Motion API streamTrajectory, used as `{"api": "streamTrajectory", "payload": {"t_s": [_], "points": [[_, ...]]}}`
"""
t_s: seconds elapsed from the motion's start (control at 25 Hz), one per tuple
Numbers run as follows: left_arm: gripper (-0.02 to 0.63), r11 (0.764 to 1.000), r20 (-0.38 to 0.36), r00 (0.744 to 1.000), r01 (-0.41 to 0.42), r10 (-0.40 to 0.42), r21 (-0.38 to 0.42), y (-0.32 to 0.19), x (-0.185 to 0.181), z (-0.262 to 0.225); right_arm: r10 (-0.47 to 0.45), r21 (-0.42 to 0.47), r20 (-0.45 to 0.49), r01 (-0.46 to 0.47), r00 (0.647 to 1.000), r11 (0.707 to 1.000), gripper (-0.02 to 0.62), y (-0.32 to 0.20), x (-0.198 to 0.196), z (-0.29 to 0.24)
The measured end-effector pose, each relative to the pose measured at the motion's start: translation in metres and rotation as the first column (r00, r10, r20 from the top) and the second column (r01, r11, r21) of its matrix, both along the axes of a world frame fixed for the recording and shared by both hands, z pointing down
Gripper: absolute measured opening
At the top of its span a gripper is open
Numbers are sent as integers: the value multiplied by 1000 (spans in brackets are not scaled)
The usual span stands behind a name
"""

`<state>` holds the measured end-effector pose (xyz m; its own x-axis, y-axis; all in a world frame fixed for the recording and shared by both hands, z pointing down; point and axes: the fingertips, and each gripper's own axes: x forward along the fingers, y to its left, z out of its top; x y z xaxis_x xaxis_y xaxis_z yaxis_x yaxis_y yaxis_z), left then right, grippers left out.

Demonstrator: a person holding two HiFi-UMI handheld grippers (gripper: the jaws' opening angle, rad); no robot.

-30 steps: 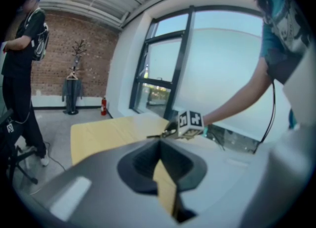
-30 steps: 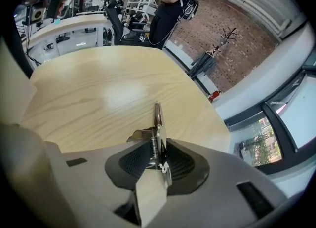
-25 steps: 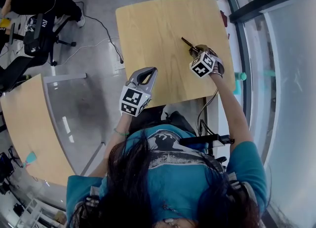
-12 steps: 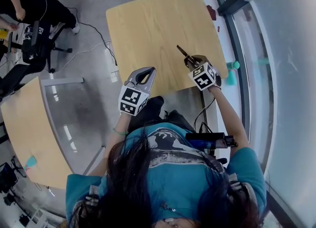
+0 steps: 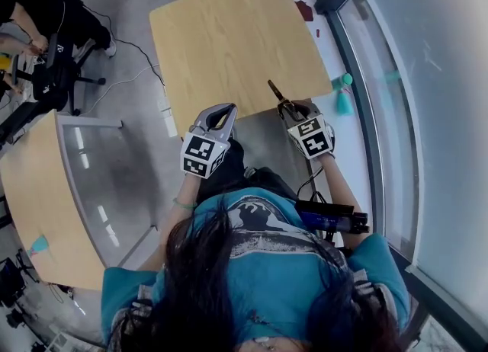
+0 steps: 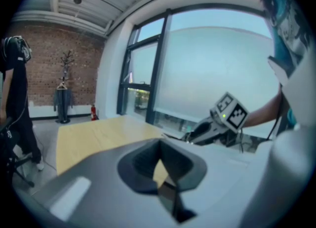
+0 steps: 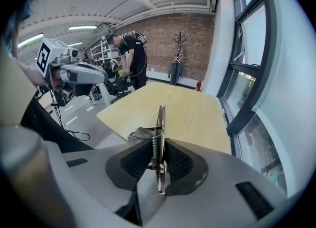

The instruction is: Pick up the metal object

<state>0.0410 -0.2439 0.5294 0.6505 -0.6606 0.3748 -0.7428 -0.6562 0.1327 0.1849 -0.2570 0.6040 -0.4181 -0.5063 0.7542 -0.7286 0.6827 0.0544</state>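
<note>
- Metal object (image 7: 159,123): a thin, bright piece with a small coil spring on its shaft, standing on edge at the centre of the right gripper view.
- Right gripper (image 7: 158,160): its two ribbed black pads are pressed against the metal object from both sides, pinching it near its lower end.
- In the head view the metal object (image 5: 274,91) sticks out from the right gripper (image 5: 288,107) toward the upper left, its tip over the near edge of the wooden table (image 5: 229,38), right of frame centre.
- Left gripper (image 6: 165,182): jaws pressed together at the tips with nothing between them. A sliver of the table (image 6: 94,133) shows through the recess behind them.
- In the head view the left gripper (image 5: 223,114) is just left of frame centre, off the table's near edge and well apart from the right gripper.
- Marker cube (image 6: 229,112) of the right gripper appears at the right of the left gripper view.
</note>
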Motion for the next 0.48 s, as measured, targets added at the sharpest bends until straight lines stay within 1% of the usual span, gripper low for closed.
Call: {"api": "streamTrajectory", "payload": {"t_s": [0.16,0.28,0.48], "points": [[3,999,-5,999,34,-34,7,47,19,1,4,9,46,-5,999,1000,89,53,14,-9],[3,998,-13,998,68,-68,-14,91,24,9,-3,12,67,2,998,1000,89,95,18,-15],[3,996,8,997,82,-82,-42,157,32,14,-26,9,89,25,996,1000,89,153,18,-24]]}}
